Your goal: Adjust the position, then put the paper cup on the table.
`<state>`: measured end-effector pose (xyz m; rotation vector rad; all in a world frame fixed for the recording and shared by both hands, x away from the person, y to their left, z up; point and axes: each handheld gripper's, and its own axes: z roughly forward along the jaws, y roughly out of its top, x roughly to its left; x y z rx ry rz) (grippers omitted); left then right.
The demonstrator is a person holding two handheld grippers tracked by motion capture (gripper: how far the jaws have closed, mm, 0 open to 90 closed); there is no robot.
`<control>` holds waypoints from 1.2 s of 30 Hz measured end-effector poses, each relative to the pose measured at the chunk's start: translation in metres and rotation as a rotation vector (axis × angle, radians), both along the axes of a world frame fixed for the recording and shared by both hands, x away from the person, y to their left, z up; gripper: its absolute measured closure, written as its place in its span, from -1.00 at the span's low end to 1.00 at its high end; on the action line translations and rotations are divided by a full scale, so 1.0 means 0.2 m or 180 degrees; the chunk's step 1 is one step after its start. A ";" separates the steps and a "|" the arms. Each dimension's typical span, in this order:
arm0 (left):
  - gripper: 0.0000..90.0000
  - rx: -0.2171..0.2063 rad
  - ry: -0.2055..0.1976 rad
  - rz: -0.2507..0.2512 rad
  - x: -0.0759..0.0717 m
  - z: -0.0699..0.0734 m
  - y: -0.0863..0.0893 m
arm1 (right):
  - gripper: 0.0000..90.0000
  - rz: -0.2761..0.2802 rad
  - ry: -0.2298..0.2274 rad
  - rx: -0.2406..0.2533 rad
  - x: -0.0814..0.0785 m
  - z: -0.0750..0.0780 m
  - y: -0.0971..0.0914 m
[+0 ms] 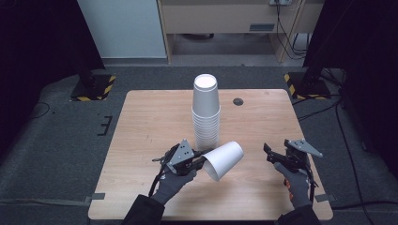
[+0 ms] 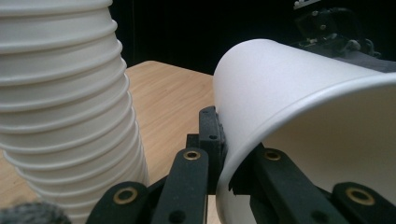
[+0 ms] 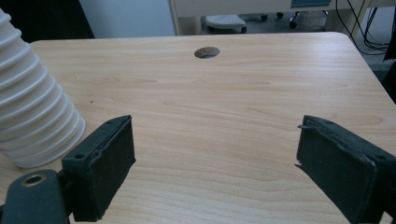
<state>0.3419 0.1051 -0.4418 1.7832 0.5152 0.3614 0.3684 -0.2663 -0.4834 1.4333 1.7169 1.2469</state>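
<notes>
The left gripper (image 1: 199, 161) pinches the rim of a white cup (image 1: 224, 160), tipped on its side at lower centre of the high view, just beside the stack (image 1: 206, 112). One cup appears separated; setting it down remains. The left gripper view shows a jaw inside the rim; the right gripper view shows the right gripper (image 3: 215, 170) spread and empty above the table (image 3: 224, 98).

The table (image 1: 155, 117) is topped with pale wood grain, smooth and matt. The cup (image 1: 225, 159) and the stack (image 1: 206, 112) look like white matt paper, finely textured, with rolled rims. Black matt plastic, brass-eyed, is seen on the left gripper (image 2: 224, 154); rough dark pads (image 3: 112, 163) are borne by the right gripper (image 3: 215, 172).
</notes>
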 end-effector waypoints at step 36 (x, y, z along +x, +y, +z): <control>0.90 -0.0130 0.0089 0.0759 -0.08 -0.04 0.60 | -0.76 -0.0027 0.0188 -0.0187 0.02 -0.05 -0.01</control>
